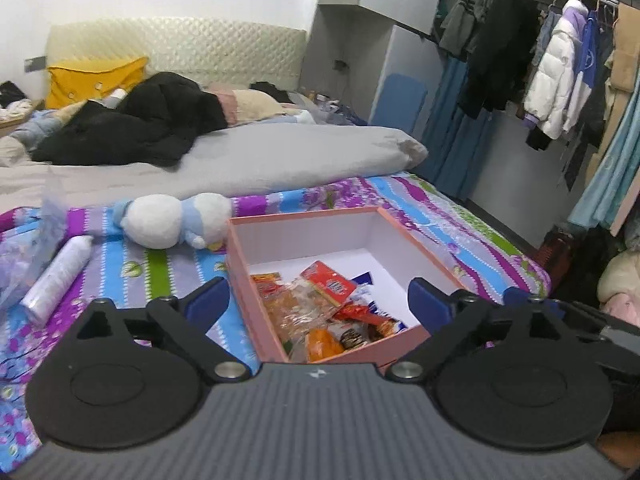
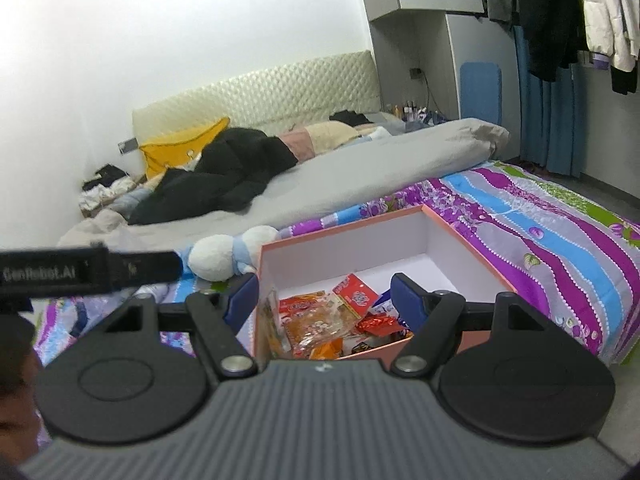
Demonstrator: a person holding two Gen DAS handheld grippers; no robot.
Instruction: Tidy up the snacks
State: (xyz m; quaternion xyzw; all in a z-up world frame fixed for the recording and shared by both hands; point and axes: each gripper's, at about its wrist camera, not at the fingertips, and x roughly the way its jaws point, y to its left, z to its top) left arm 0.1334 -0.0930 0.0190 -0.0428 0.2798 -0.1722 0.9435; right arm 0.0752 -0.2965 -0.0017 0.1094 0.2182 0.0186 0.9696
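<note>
Two released grippers above an open snack box on a bed.

Left gripper [image 1: 320,300] spread wide, nothing between the blue pads; right gripper [image 2: 322,300] likewise released and empty. Below both, pink box [image 1: 248,280] with white interior, resting on the striped floral bedsheet [image 1: 160,272]; wrapped snacks [image 1: 324,308] heaped in its near corner. Just beside the box's far left corner, white and blue plush toy [image 1: 172,220]; farther left, white bottle [image 1: 56,276] lying flat. Beyond, grey duvet [image 1: 280,152].
</note>
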